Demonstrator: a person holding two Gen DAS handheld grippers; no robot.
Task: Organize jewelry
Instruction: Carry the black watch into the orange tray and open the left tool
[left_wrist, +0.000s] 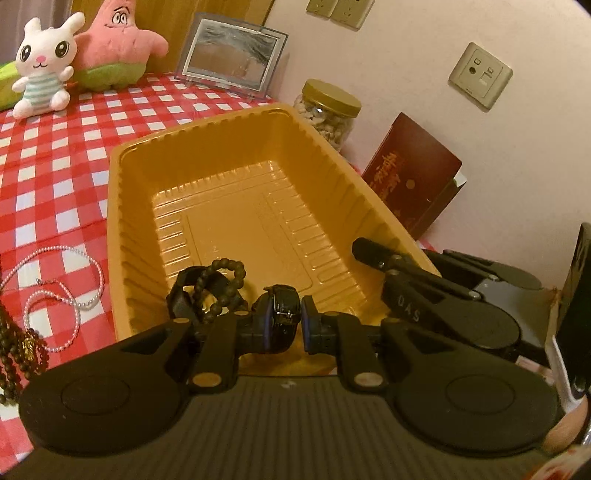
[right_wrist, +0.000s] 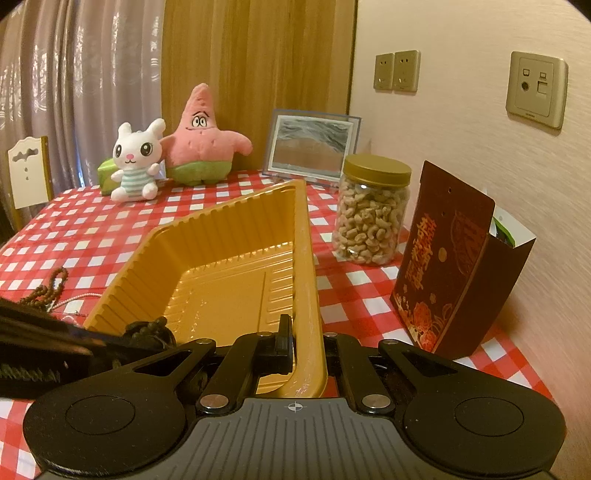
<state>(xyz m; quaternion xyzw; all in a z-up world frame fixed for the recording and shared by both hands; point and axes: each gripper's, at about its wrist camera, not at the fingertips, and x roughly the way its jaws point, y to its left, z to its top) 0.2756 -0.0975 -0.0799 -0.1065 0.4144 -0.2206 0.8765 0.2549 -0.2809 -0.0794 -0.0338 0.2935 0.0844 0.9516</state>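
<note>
Over the near end of the gold tray (left_wrist: 125, 229), the left gripper (left_wrist: 286, 321) is clamping a black band-like piece (left_wrist: 282, 310), maybe a watch or bracelet — hard to make out, since the pads are covering its sides. A dark bead bracelet (left_wrist: 218, 284) is looping around it, hanging just inside the tray's near wall. At the tray's right rim, the right gripper (right_wrist: 308, 350) is pinching the wall, jaws closed on it; its far finger is hiding behind the plastic. On the left edge of the left wrist view, a pearl necklace (left_wrist: 66, 295) is lying on the red checked tablecloth (left_wrist: 55, 166), beside brown beads (left_wrist: 22, 354) that are getting cut off. Behind the tray, a jar of cashews (right_wrist: 373, 214), a maroon box (right_wrist: 439, 266), a picture frame (right_wrist: 312, 146) and two plush toys (right_wrist: 166, 158) are sitting near the pink wall.
</note>
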